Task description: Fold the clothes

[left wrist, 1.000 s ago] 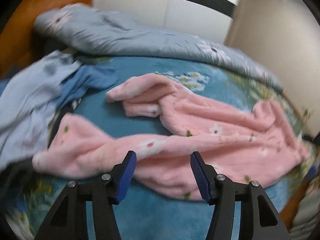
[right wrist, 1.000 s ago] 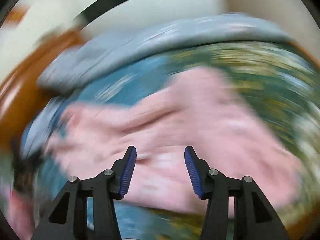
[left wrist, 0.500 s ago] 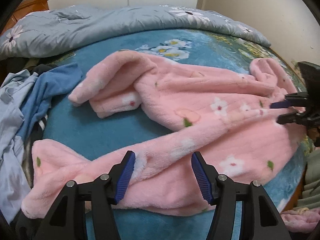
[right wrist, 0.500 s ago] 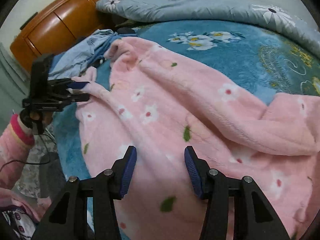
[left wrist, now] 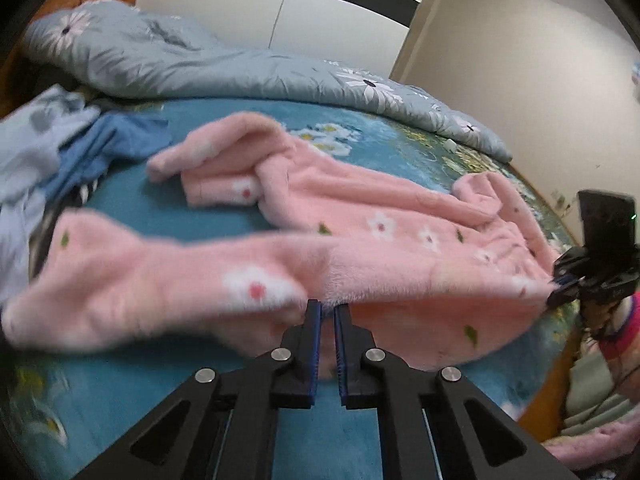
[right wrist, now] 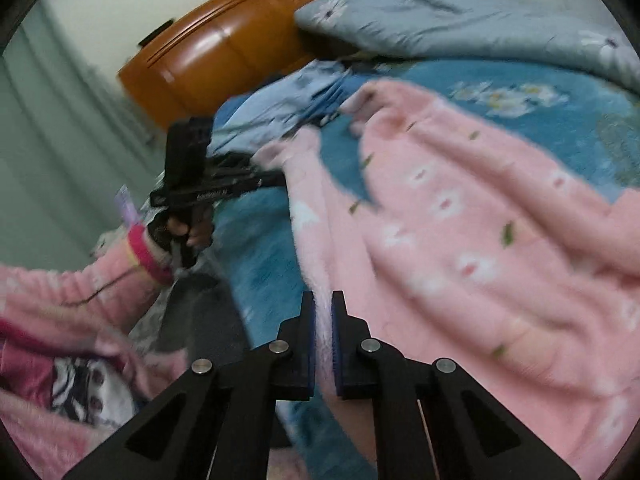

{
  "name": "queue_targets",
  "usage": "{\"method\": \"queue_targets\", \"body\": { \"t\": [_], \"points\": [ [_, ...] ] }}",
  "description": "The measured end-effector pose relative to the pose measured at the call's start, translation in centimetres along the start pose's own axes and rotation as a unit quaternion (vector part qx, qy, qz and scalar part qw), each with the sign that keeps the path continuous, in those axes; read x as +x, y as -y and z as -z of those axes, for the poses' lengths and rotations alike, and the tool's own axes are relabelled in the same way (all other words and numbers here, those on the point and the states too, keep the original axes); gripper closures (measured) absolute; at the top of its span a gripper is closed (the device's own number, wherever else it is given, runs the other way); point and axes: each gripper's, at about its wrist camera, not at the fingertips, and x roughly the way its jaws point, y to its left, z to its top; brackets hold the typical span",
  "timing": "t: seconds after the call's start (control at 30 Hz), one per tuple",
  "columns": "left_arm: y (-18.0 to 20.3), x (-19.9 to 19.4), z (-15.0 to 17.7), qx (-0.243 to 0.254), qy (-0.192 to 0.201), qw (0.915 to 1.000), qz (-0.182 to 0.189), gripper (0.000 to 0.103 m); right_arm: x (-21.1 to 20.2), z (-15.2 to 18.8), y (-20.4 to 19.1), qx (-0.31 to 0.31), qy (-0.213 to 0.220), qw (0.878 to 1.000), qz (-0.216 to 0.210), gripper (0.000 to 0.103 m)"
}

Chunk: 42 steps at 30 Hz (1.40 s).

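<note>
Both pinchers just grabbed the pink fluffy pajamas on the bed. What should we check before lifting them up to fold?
1. Left gripper has just closed on the pink pajamas' near edge: ok.
2. Right gripper has just closed on the pajamas' edge: ok.
3. Each grip holds one layer only: cannot tell, the fleece hides it.
4. Pajamas spread flat: not ok, the far sleeve is folded over and bunched.
5. Blue clothes clear of the pajamas: cannot tell, they lie very close.
6. Bedspread not pinched along: cannot tell.
</note>
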Motion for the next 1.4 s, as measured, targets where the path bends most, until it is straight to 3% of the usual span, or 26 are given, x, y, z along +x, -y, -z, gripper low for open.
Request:
{"method": "queue_targets", "body": {
  "t": [0.2,0.23,0.3,0.33,0.37,0.43,0.5,0.6,0.7,0.77,0.83,0.9,1.03,1.07,1.13,1.17,1.27,1.33,1.4],
  "points": [
    [0.2,-0.5,1.2,-0.034,-0.029,0.9989,0.013,0.095,2.0,1.0,0.4,0.023,-0.029,0.999,-0.003,0.093],
    [0.5,-0.8,0.9,-0.035,-0.027,0.9988,0.021,0.094,1.8,0.9,0.4,0.027,-0.024,0.999,-0.004,0.089],
    [1.4,-1.8,0.2,-0.028,-0.018,0.9988,0.034,0.092,-0.7,0.5,0.5,0.027,0.018,0.999,-0.001,0.071],
    [1.7,-2.4,-0.4,-0.025,-0.011,0.9989,0.038,0.086,-2.2,0.4,0.7,0.027,0.042,0.999,0.004,0.060],
    [1.9,-2.8,-0.9,-0.025,-0.002,0.9987,0.043,0.080,-4.3,0.2,1.3,0.033,0.073,0.997,0.023,0.056],
    [2.1,-3.6,-1.9,-0.031,0.018,0.9982,0.049,0.060,-8.4,-0.1,3.6,0.059,0.127,0.986,0.092,0.055],
    [2.1,-4.1,-2.7,-0.043,0.039,0.9973,0.045,0.056,-13.3,0.2,8.0,0.126,0.178,0.953,0.210,0.055],
    [1.0,-3.9,-3.2,-0.072,0.057,0.9945,0.050,0.051,-19.3,1.9,15.2,0.245,0.230,0.888,0.314,0.055],
    [-0.6,-2.8,-3.2,-0.118,0.049,0.9905,0.051,0.051,-21.7,3.5,21.4,0.336,0.234,0.851,0.328,0.054],
    [-1.4,-2.4,-3.1,-0.139,0.044,0.9883,0.044,0.051,-22.0,4.6,24.4,0.383,0.244,0.840,0.297,0.054],
    [-2.2,-2.3,-3.0,-0.160,0.051,0.9848,0.044,0.050,-21.7,4.9,26.4,0.410,0.265,0.835,0.253,0.054],
    [-3.5,-2.2,-3.2,-0.201,0.068,0.9756,0.057,0.048,-20.7,4.6,27.7,0.432,0.279,0.828,0.224,0.054],
    [-6.7,-1.5,-4.1,-0.294,0.099,0.9484,0.066,0.043,-19.0,3.3,28.0,0.427,0.256,0.832,0.244,0.056],
    [-7.5,-1.2,-4.5,-0.317,0.105,0.9405,0.064,0.043,-18.7,2.8,27.8,0.421,0.248,0.835,0.254,0.070],
    [-8.9,-0.4,-5.3,-0.346,0.106,0.9308,0.049,0.041,-18.6,1.8,27.3,0.405,0.235,0.843,0.263,0.082],
    [-9.5,0.0,-5.7,-0.355,0.102,0.9285,0.040,0.041,-18.9,1.6,27.0,0.399,0.229,0.848,0.264,0.087],
    [-10.8,1.8,-7.4,-0.367,0.075,0.9271,0.015,0.038,-19.9,0.8,26.3,0.386,0.225,0.864,0.232,0.089],
    [-11.3,3.4,-8.6,-0.357,0.055,0.9323,0.016,0.038,-21.8,0.5,25.5,0.378,0.252,0.860,0.233,0.091],
    [-11.5,4.9,-9.7,-0.348,0.035,0.9367,-0.004,0.038,-24.1,0.5,24.7,0.374,0.285,0.848,0.243,0.093]
  ]
}}
